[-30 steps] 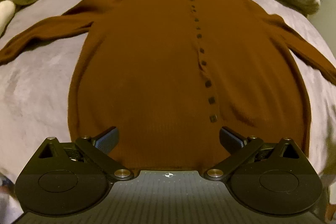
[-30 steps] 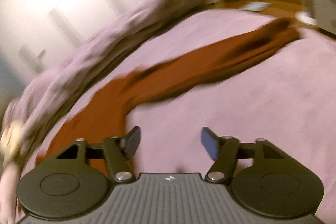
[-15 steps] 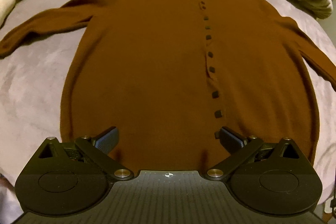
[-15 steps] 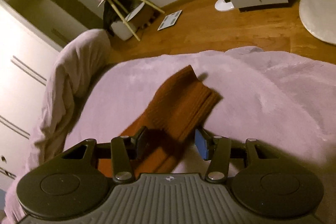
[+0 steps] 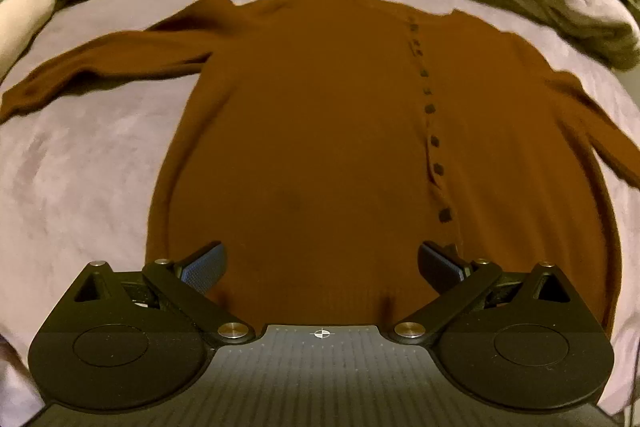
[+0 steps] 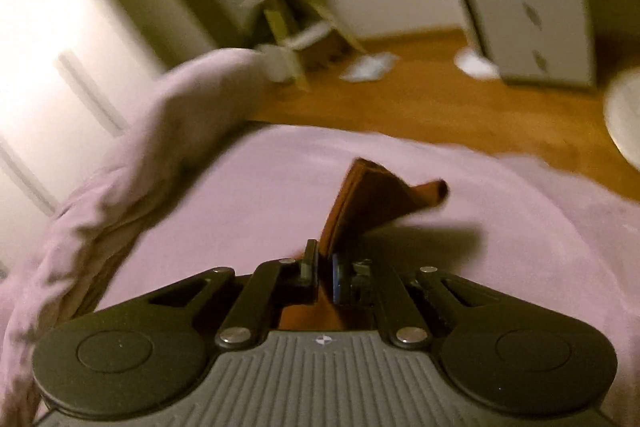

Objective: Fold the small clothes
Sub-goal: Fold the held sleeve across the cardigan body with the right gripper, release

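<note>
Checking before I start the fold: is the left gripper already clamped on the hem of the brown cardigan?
No. The left gripper stands wide open above the brown cardigan, its hem lying flat with neither pad touching it.

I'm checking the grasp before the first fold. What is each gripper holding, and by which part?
The right gripper has just closed on the brown cardigan's sleeve cuff. The left gripper is open above the hem, holding nothing.

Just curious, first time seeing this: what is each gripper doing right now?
Left gripper: open, holding nothing, over the brown cardigan.
Right gripper: just closed, pinching the cardigan's sleeve cuff.
</note>
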{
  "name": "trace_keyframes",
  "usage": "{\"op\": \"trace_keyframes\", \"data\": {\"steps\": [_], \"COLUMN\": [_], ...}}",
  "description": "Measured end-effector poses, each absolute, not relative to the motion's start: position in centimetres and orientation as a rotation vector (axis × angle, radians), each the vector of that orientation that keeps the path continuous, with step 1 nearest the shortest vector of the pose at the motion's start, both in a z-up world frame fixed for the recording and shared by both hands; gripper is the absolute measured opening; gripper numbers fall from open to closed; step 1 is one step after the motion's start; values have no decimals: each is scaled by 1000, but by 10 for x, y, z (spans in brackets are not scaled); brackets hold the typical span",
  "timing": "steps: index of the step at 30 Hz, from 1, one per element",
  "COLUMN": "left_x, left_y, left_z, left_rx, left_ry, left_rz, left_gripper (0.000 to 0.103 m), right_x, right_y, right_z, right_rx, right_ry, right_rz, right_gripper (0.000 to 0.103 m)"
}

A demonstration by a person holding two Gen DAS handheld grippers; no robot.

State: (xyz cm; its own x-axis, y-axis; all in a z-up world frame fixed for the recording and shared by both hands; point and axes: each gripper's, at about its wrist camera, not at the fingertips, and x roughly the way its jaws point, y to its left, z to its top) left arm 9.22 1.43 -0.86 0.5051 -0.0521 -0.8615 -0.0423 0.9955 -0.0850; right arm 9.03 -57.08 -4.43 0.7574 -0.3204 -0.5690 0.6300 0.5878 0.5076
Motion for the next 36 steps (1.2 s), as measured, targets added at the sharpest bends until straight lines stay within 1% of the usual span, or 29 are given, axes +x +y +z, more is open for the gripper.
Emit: {"op": "trace_keyframes", "data": {"steps": [5,8,11,13,14,16,22,27,30,31,32,34,35,36], "left_x": [91,92,99,107,112,124,180,215,235,238,243,249,252,255], "left_y": [28,38,43,41,38,32,-12,-69,-94,-97,-101,-108,-110,-112], "left_z": [-3,5,11,14,15,16,-2,-27,-49,-56,-64,-71,-72,-71], "left_rx": [-154,-191,-214,-209,-209,-221,-297,-283,-255,-261,-267,-274,-280,-285], "left_ry": [1023,987,961,944,936,923,938,963,1020,1042,1065,1065,1053,1051], "left_rz": [-17,-45,-70,-101,-125,-178,-338,-428,-420,-418,-411,-388,-381,-375], "left_gripper": [103,103,103,103,103,103,103,103,103,99,93,92,90,85], "right_x": [129,147,159,163,163,155,107,85,76,74,72,70,68,66], "right_y": [-471,-399,-335,-308,-299,-294,-336,-365,-375,-374,-373,-365,-360,-354], "right_z": [11,27,20,5,-4,-20,-56,-70,-78,-78,-78,-73,-73,-72], "right_rx": [551,451,376,368,382,412,487,322,316,313,298,260,243,225], "right_ry": [395,394,445,513,550,603,641,656,666,664,655,636,629,622], "right_rz": [-285,-94,60,108,110,83,-132,-368,-393,-392,-386,-360,-344,-331], "right_gripper": [5,5,7,7,11,14,14,14,14,14,15,19,24,30]}}
